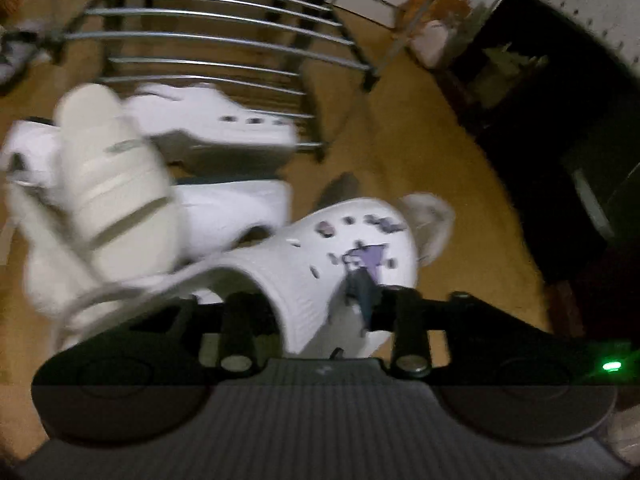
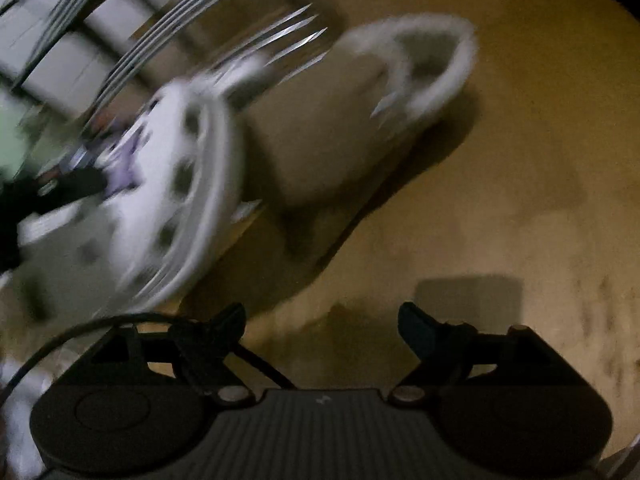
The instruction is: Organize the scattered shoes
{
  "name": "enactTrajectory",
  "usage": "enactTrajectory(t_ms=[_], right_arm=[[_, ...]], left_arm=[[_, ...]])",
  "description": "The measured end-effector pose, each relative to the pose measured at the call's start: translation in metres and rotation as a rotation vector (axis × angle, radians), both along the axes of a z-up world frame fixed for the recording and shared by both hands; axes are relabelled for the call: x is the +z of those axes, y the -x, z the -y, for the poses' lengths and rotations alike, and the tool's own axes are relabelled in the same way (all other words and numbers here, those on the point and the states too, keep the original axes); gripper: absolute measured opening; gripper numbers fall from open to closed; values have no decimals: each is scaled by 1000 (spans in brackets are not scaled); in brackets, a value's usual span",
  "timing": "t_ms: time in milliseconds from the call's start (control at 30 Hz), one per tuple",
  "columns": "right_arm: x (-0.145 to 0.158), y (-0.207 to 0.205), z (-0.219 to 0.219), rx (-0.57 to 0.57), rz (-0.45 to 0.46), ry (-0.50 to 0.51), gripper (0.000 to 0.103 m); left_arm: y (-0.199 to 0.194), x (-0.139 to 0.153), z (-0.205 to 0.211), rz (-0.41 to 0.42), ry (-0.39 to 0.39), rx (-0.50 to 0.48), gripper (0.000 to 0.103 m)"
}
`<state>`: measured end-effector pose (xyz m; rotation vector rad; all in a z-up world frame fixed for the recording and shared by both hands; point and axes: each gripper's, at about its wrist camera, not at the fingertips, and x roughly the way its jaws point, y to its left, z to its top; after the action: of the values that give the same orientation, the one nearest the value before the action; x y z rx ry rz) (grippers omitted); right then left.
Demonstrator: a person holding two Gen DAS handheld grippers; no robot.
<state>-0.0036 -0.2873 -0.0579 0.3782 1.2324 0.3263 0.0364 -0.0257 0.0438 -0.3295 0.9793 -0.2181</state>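
**White clog, foam, at the left jaws**

Left gripper [image 1: 316, 312] straddles white clog [image 1: 340, 264] at 6 o'clock, jaws part-open, grip uncertain. Likely light, springy, smooth; take by collar rim. Right gripper [image 2: 322, 322] wide, empty. Rack [image 1: 208, 40] at 12 o'clock.

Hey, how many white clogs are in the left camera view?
2: one clog on the rack rails, one charm clog with purple charms at the left gripper. The blurred shoe pile may hide more.
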Motion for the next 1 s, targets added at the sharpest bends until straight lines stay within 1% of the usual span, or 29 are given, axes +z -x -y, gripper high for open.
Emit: enactTrajectory(t_ms=[33, 67, 133, 167, 200, 233, 267, 300, 333, 400, 467, 500, 633, 733, 767, 800, 833, 867, 900, 933, 1000], right_arm=[[-4, 8, -3, 32, -17, 4, 85], [-7, 16, -5, 59, -30, 16, 85], [-12, 27, -10, 97, -39, 87, 85], [-14, 33, -12, 110, -37, 124, 85], [-16, 38, -12, 109, -35, 145, 85], [-18, 39, -12, 103, -39, 139, 85], [-19, 40, -10, 95, -45, 118, 85], [-18, 40, -9, 86, -48, 96, 85], [-15, 39, -8, 74, -45, 71, 84], [-8, 38, -5, 50, -33, 16, 84], [1, 39, 2, 19, 14, -64, 84], [6, 36, 4, 6, 45, -83, 84], [12, 20, -4, 10, 139, -40, 85], [6, 7, -13, 38, 164, -26, 85], [5, 3, -17, 52, 168, -22, 84], [5, 3, -20, 70, 167, -23, 84], [6, 6, -23, 96, 174, -26, 84], [10, 10, -28, 160, 190, -33, 84], [14, 15, -32, 224, 207, -40, 84], [18, 19, -36, 277, 221, -45, 84], [22, 28, -38, 326, 232, -48, 84]], left_arm=[[6, -6, -5, -27, 11, -6, 50], [13, -8, -8, -36, 23, -20, 50], [24, -9, -9, -2, -7, -62, 50], [28, -11, -11, 6, -22, -68, 51], [33, -14, -17, -2, -22, -72, 51], [33, -16, -20, -19, -2, -72, 51], [34, -22, -28, -55, 50, -68, 51], [31, -24, -29, -67, 64, -64, 51], [31, -31, -36, -109, 110, -48, 51], [35, -44, -46, -157, 135, -36, 51], [41, -52, -49, -180, 142, -53, 51], [44, -56, -50, -194, 144, -65, 51], [48, -66, -55, -211, 140, -61, 50], [49, -65, -60, -197, 144, -38, 49], [49, -63, -60, -189, 140, -42, 51], [49, -56, -59, -157, 116, -46, 54], [50, -45, -57, -83, 33, -45, 59], [52, -33, -52, -3, -84, -45, 67], [53, -25, -50, 29, -150, -51, 70], [53, -21, -50, 40, -187, -55, 74], [53, -17, -55, 33, -197, -61, 74]])
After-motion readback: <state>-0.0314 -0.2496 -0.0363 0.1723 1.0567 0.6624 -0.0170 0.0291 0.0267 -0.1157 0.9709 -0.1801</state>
